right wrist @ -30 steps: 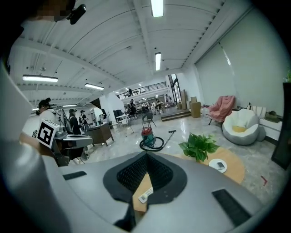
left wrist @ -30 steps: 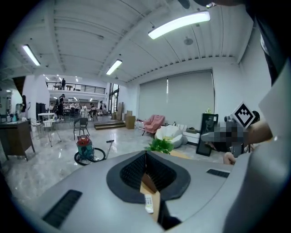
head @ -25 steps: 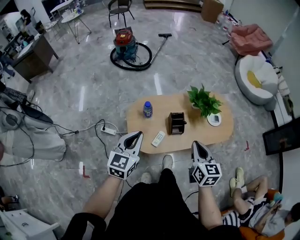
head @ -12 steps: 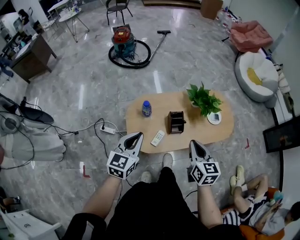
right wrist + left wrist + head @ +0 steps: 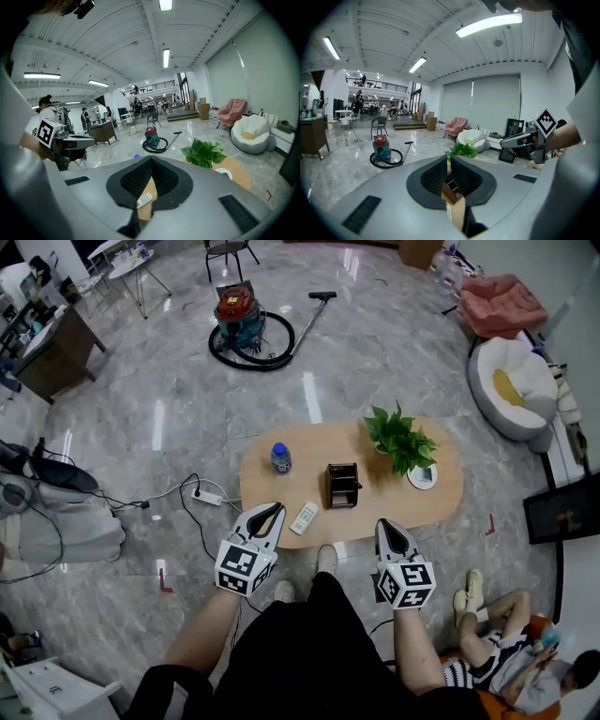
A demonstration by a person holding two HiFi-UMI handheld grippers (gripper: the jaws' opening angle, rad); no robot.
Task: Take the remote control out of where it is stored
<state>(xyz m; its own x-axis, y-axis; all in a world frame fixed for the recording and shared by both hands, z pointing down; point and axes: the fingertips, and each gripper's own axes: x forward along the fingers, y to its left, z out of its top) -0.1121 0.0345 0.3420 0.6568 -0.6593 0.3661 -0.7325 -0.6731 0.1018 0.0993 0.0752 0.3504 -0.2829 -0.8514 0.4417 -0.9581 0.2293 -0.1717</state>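
A white remote control (image 5: 304, 517) lies flat on the oval wooden table (image 5: 412, 507), near its front edge and just left of a dark brown open holder box (image 5: 342, 486). My left gripper (image 5: 269, 511) is shut and empty, short of the table's front left edge. My right gripper (image 5: 385, 525) is also shut and empty, at the front edge to the right of the remote. In the right gripper view the remote (image 5: 144, 199) shows below the shut right gripper (image 5: 151, 160). The left gripper (image 5: 449, 157) points toward the holder box (image 5: 451, 188).
On the table stand a blue-capped bottle (image 5: 280, 457), a green potted plant (image 5: 401, 440) and a small white round device (image 5: 421, 476). A vacuum cleaner (image 5: 234, 315) with hose sits beyond. A power strip and cables (image 5: 208, 495) lie on the floor at left. A seated person (image 5: 506, 652) is at lower right.
The view has shifted: the table and vacuum now sit a little further left in the head view. Both grippers stay shut and have edged slightly toward the table.
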